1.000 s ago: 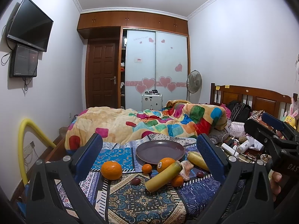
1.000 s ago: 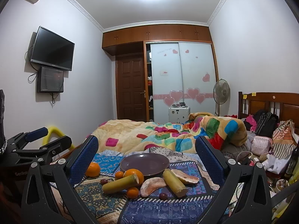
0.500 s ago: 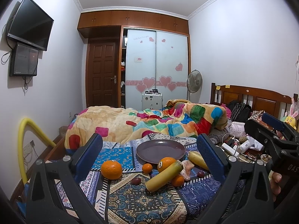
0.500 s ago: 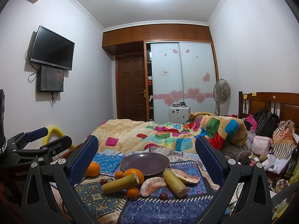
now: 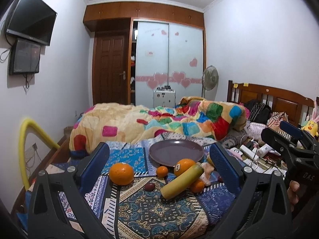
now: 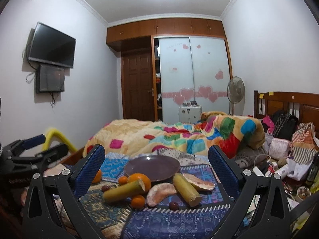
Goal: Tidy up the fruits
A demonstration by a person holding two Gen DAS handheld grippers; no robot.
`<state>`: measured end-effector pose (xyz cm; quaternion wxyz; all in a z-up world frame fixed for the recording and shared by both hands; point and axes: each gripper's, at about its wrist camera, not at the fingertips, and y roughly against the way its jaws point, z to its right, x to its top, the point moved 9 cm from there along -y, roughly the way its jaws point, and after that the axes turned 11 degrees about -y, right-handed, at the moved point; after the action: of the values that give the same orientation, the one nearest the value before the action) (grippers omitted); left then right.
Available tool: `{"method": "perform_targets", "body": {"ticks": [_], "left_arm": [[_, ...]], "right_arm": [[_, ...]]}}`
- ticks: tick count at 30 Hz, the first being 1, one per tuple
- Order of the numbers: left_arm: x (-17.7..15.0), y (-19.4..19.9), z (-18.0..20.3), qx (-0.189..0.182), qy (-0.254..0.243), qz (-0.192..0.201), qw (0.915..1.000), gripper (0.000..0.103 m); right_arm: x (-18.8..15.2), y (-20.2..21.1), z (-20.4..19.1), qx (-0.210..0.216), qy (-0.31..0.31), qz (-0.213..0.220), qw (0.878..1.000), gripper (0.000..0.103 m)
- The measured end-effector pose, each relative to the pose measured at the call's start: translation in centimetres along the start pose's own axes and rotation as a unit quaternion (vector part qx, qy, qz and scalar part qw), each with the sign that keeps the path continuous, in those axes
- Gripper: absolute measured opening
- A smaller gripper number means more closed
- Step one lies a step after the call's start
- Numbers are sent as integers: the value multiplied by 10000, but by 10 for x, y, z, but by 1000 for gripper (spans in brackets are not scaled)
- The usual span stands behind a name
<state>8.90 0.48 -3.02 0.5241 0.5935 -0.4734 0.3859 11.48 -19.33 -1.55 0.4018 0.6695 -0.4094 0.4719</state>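
Observation:
A purple plate [image 5: 176,153] lies empty on a patterned cloth on the bed; it also shows in the right wrist view [image 6: 152,167]. In front of it lie a big orange [image 5: 121,173], a second orange [image 5: 183,164], small tangerines [image 5: 161,171], two sugarcane pieces [image 6: 123,191] [image 6: 186,189], pomelo segments [image 6: 159,194] and dark grapes [image 6: 173,205]. My left gripper [image 5: 159,165] is open and empty, held back from the fruit. My right gripper [image 6: 156,167] is open and empty, also short of the fruit.
A colourful quilt [image 5: 159,123] is bunched behind the plate. Clutter of bags, chargers and bottles [image 6: 279,165] fills the right side by the wooden headboard [image 6: 289,103]. A yellow tube [image 5: 26,139] stands at the left bed edge.

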Motion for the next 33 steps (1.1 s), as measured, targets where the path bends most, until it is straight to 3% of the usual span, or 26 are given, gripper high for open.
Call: {"method": "perform_targets", "body": {"ticks": [8,16,21,25,29,33], "left_arm": [[-39,-49,-30,30,101,-804,9967,100],[-87,-101,-58,173,-35,-1723,9849,92],[-109,-128,-68,-56,125,-2156,9764,92],[-119,-146,-70,-97,91,-2402,9706,92],[-125,-163,-70,-125,28,-2599,9655,92],[-129,-173,-72,-202,20,-2729,9618,92]], "right_arm": [[-34,-35,30,-368,442,-681,9960,103],[-63,-67,70,-652,501,-1390,9869,103],[-78,-90,88,-654,487,-1844,9795,103],[-90,-108,96,-519,606,-2237,9714,89],[-97,-119,101,-448,698,-2529,9639,83],[-105,-128,99,-138,581,-2879,9558,68]]}}
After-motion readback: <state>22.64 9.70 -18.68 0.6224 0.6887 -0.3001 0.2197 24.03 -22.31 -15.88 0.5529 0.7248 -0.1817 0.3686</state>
